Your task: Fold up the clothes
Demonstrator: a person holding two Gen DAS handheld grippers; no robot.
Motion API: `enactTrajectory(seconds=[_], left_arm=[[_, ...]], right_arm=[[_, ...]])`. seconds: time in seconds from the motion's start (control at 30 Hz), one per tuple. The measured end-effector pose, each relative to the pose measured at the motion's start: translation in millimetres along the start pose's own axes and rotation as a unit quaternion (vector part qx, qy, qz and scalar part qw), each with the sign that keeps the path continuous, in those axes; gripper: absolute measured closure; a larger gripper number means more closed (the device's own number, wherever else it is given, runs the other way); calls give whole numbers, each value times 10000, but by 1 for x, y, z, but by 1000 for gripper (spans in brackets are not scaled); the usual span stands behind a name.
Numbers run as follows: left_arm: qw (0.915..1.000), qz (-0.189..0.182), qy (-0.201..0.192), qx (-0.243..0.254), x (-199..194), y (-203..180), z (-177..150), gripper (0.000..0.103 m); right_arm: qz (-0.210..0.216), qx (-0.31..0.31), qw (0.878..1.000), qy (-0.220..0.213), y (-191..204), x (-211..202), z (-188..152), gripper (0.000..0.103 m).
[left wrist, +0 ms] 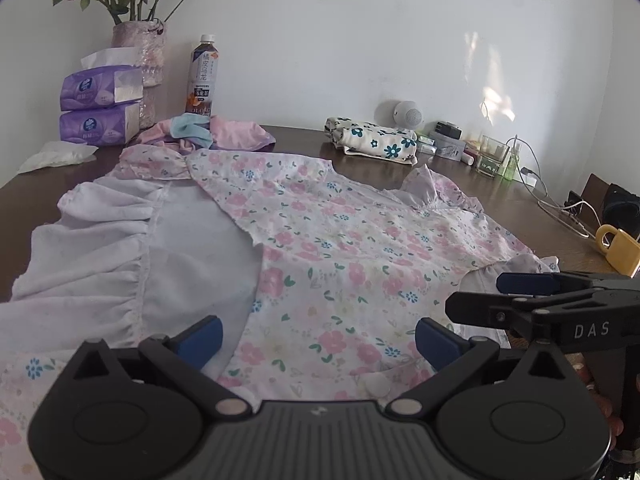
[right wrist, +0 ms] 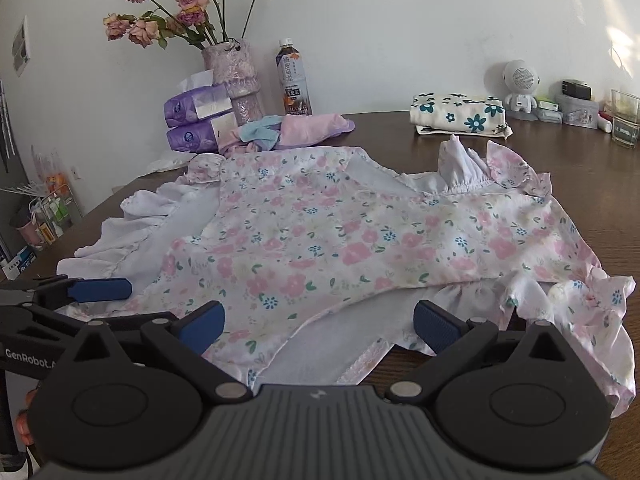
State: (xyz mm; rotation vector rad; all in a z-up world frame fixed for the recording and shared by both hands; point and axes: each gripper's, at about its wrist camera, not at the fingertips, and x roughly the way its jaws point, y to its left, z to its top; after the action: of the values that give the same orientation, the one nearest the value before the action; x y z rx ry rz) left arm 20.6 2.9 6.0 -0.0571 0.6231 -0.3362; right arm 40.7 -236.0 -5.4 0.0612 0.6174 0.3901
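A floral dress (left wrist: 344, 264) lies spread on the brown table (left wrist: 360, 152), one side folded over so its white lining (left wrist: 132, 248) shows toward the tissue packs. In the right wrist view the dress (right wrist: 340, 240) has a ruffled sleeve (right wrist: 460, 168) standing up on the side nearest the folded flower-print cloth (right wrist: 456, 118), and another ruffle (right wrist: 592, 312) hanging at the near table edge.

The left gripper (left wrist: 318, 340) hangs just over the near hem of the dress, jaws released — the blue pads (left wrist: 204, 340) are set wide apart with fabric showing between them and nothing pinched. The right gripper (right wrist: 320, 326) is likewise spread open above the near edge, where the lining (right wrist: 332, 344) is turned up; its pads (right wrist: 434, 330) hold nothing. Each gripper shows in the other's view: the right one (left wrist: 532, 292) comes in beside the left over the dress corner, and the left one (right wrist: 80, 296) reaches in over the white ruffle.

Behind the dress, against the wall: a vase (right wrist: 236, 76) of dried roses (right wrist: 184, 4), two stacked purple tissue packs (right wrist: 196, 120), a drink bottle (right wrist: 294, 80) and a small pile of pink clothes (right wrist: 296, 130). Farther along from the dress sit a white speaker (right wrist: 520, 84), a glass (right wrist: 626, 118) and — in the left wrist view — a yellow mug (left wrist: 620, 250) by some cables (left wrist: 560, 204).
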Motion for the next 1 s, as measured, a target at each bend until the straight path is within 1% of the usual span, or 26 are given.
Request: enactTrajectory(seconds=[0.33, 1.0], left_arm=[[9999, -47, -51, -94, -1, 2, -1, 0], [9999, -49, -83, -106, -3, 2, -3, 0]], right_arm=[[-57, -37, 10000, 29, 2, 1, -1, 1], [-84, 5, 10000, 15, 1, 0, -2, 1]])
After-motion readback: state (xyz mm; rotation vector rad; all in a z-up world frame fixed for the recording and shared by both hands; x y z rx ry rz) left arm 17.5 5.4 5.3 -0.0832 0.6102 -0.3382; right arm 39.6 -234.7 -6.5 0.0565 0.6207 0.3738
